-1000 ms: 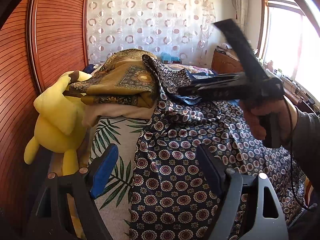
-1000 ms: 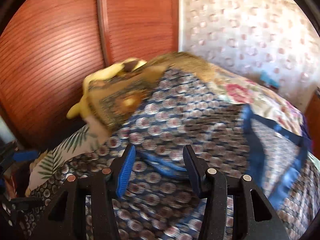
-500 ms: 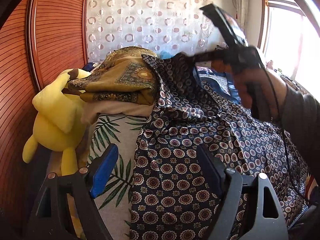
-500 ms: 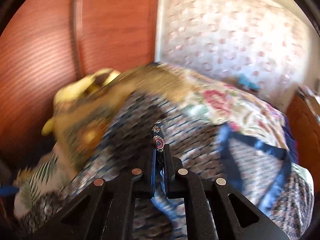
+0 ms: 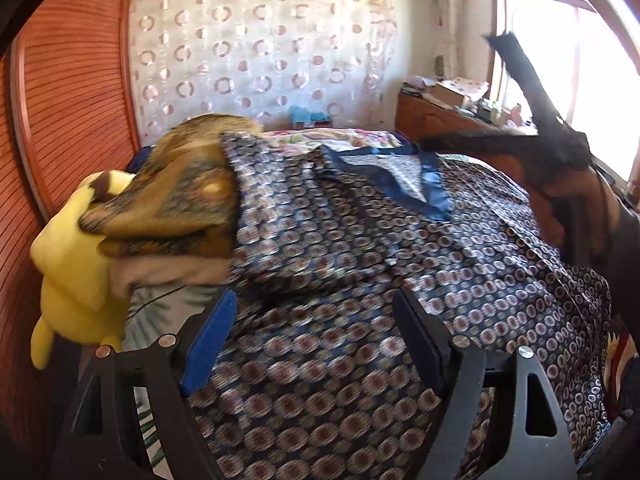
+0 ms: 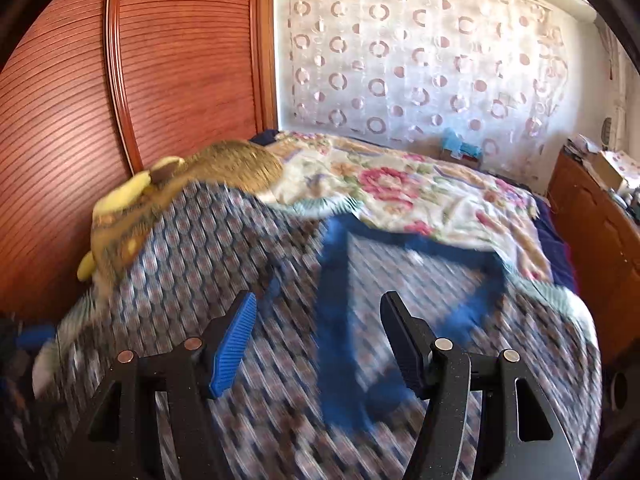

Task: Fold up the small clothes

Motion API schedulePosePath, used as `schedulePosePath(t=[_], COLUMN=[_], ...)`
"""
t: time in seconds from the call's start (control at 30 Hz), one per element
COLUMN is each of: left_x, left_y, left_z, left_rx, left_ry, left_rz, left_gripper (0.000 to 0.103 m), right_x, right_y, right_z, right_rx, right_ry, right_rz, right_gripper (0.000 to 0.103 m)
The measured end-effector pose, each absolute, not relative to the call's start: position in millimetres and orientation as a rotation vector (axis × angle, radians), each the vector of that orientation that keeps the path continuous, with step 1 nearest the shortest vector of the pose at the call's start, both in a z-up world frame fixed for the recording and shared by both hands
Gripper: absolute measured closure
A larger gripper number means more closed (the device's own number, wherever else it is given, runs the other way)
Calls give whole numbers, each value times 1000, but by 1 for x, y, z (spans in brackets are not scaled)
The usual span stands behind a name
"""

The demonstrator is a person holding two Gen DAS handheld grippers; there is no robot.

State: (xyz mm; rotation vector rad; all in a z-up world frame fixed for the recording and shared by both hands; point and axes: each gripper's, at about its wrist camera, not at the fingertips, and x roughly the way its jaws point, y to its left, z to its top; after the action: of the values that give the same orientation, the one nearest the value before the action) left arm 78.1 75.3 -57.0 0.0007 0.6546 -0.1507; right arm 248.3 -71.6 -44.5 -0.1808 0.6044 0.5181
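With the patterned garment (image 6: 224, 248) spread on the bed (image 6: 420, 192), the right gripper (image 6: 316, 340) is opening empty, the left gripper (image 5: 312, 340) gapes empty; next, grasp an edge.

Yellow plush toy (image 5: 76, 264) under a folded brown cloth (image 5: 176, 200), floral bedspread (image 6: 420, 196), circle-patterned curtain (image 6: 420, 52), wooden wardrobe (image 6: 120, 92).

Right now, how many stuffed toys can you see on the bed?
1. A yellow plush toy sits at the bed's left edge against the wooden wardrobe, partly under a folded brown patterned cloth. Others may be hidden under the fabrics.
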Motion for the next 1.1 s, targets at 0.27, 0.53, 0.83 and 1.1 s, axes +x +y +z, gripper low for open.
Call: schedulePosePath(t=[0.27, 0.53, 0.83, 1.1], left_x=[109, 141, 169, 181], left_y=[29, -12, -27, -40], left_z=[-59, -72, -76, -98], left_rx=[52, 133, 156, 171], left_ry=[696, 792, 828, 889], left_rz=[-241, -320, -297, -300], left_gripper=[22, 22, 22, 22], right_x=[168, 128, 134, 133], right_y=[-180, -254, -306, -326], right_z=[-62, -69, -69, -73], right_rx=[-143, -110, 0, 84], right_ry=[626, 655, 721, 789], right_rz=[411, 265, 137, 117], right_gripper=[37, 37, 37, 37])
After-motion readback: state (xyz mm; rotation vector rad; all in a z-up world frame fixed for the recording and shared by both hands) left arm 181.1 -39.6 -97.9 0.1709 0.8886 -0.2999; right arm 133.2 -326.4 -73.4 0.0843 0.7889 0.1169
